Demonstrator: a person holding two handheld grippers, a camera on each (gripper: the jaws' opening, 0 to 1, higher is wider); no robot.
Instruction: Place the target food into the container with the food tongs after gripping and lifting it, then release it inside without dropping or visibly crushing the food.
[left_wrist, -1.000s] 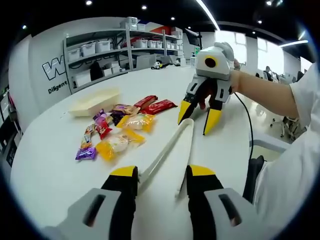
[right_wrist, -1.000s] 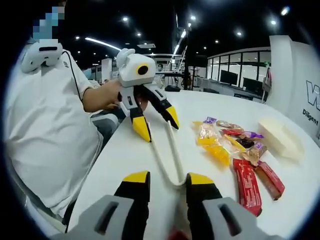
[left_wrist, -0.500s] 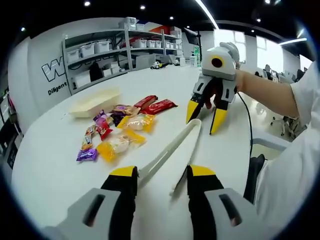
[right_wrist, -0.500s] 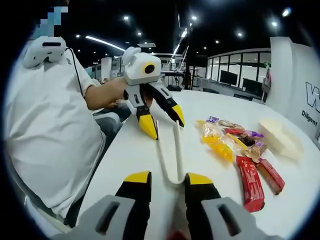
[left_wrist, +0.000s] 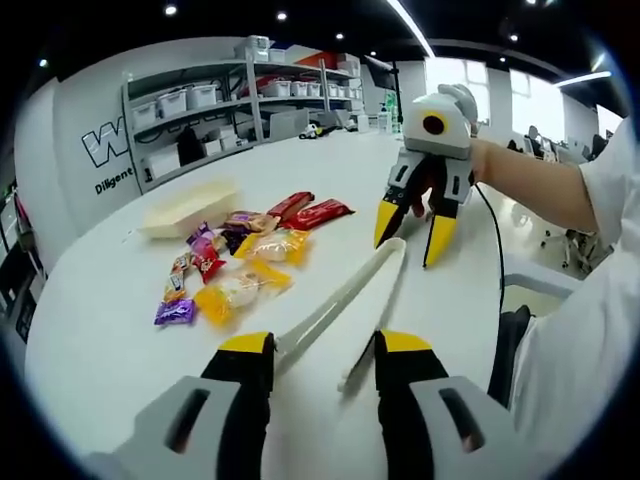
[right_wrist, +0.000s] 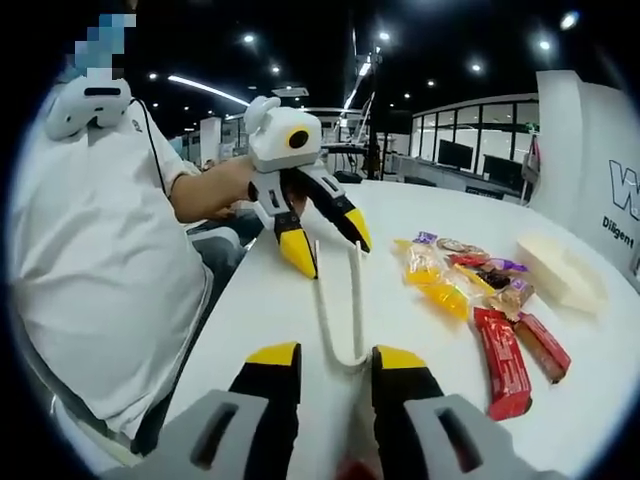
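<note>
White plastic tongs (left_wrist: 345, 295) lie flat on the white table (left_wrist: 110, 340). Their two tips run between the jaws of my left gripper (left_wrist: 325, 345), which is open. Above the looped hinge end hangs my right gripper (left_wrist: 411, 235), open as well, held by a hand. From the other side, the tongs' loop (right_wrist: 343, 358) sits between the jaws of my right gripper (right_wrist: 335, 357), and my left gripper (right_wrist: 328, 243) straddles the tips. Wrapped snacks (left_wrist: 240, 265) lie in a loose pile left of the tongs. A cream tray container (left_wrist: 190, 205) stands beyond them.
Two red bars (right_wrist: 500, 365) lie beside the snack pile (right_wrist: 450, 280), with the cream tray (right_wrist: 560, 275) past it. A person in a white shirt (right_wrist: 90, 260) stands at the table's edge. Shelves with bins (left_wrist: 220, 100) line the far wall.
Over the second the tongs' hinge end and my right gripper have shifted slightly to the right in the left gripper view. The last half second shows almost no motion.
</note>
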